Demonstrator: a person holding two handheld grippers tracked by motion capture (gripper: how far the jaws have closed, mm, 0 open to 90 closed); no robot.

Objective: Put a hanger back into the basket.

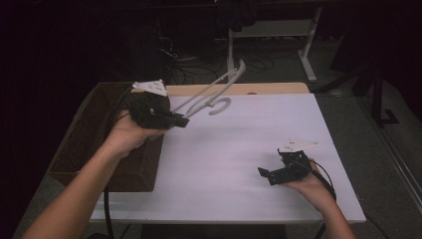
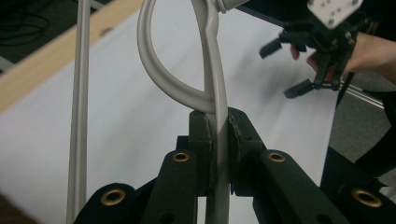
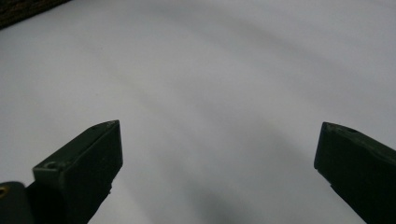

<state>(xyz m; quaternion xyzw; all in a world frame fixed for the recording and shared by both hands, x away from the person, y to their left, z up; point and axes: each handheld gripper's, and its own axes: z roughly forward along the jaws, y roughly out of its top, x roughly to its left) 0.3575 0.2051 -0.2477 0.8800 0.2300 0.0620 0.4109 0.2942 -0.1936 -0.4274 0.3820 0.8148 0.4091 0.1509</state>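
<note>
Your left claw (image 1: 182,121) grips a white hanger (image 1: 211,94) lifted above the table's (image 1: 239,149) left edge; your right claw (image 1: 266,174) gapes wide, holding nothing. Next, likely lower it into the basket (image 1: 79,144).

The high view is dim overall: the room behind the white rectangular table top (image 1: 239,149) sinks into near black, while the table itself is the brightest surface, evenly lit from above with only faint, soft shadows. In the left gripper view the pale grey plastic clothes hanger (image 2: 212,84) is fairly sharp up close, and the far edge of the table blurs. The right gripper view is soft and smeared, with broad grey shadow bands across the white surface and no glare.
</note>
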